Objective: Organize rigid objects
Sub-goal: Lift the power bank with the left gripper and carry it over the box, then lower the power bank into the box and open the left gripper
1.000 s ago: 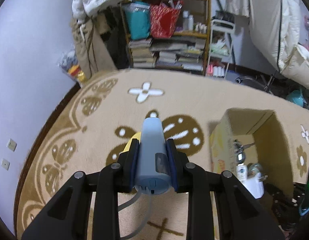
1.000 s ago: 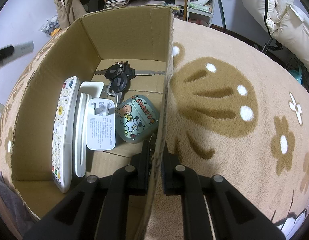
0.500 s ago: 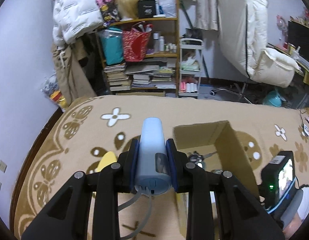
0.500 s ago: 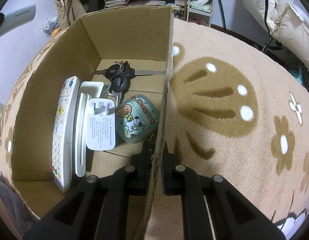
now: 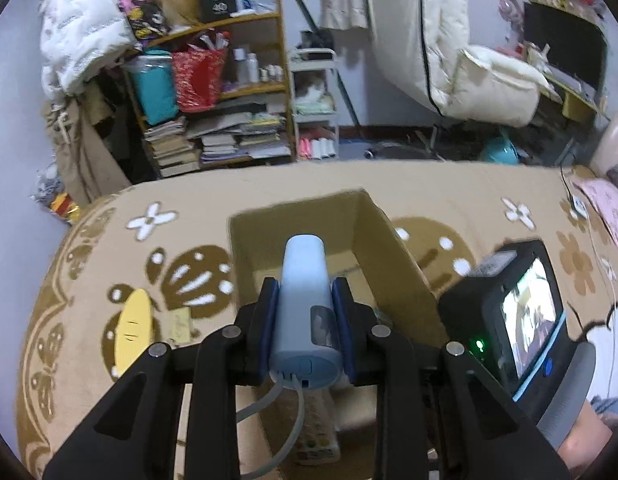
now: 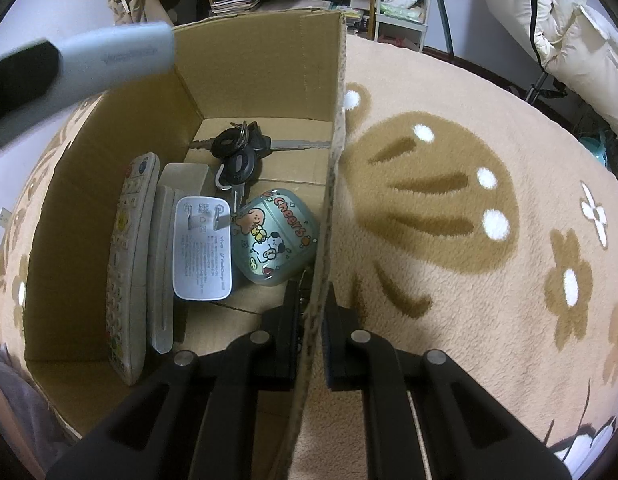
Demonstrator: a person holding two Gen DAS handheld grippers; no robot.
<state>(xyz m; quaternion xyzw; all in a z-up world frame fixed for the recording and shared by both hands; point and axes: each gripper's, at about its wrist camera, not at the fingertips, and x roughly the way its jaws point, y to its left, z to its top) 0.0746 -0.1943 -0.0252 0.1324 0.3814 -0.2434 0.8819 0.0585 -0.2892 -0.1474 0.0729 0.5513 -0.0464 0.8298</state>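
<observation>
So the left gripper (image 5: 305, 300) has swung over from the rug and now hangs right above the open box (image 5: 401, 256), clamped tight on the pale blue device (image 5: 305, 280) with its grey loop cord dangling underneath. A second ago that device was out over the butterfly pattern with the box way off to the side; half a second ago the box was only partly under it. Now the box mouth sits straight below and ahead, and in the right wrist view the device (image 6: 109, 60) pokes in over the box's left wall, blurry, so it looks like it's moving.

The right gripper (image 6: 311, 324) hasn't budged across all three moments: both pads pinched on the right wall of the box (image 6: 333, 120), holding it steady.

Inside nothing has shifted: remote (image 6: 129, 256) along the left wall, white charger (image 6: 203, 248) beside it, keys (image 6: 239, 152) toward the back, cartoon case (image 6: 275, 236) by the right wall.

My read is the carry is basically done and what's left is lowering and letting go. A yellow thing (image 5: 133, 320) is out on the rug, so probably more to collect.
</observation>
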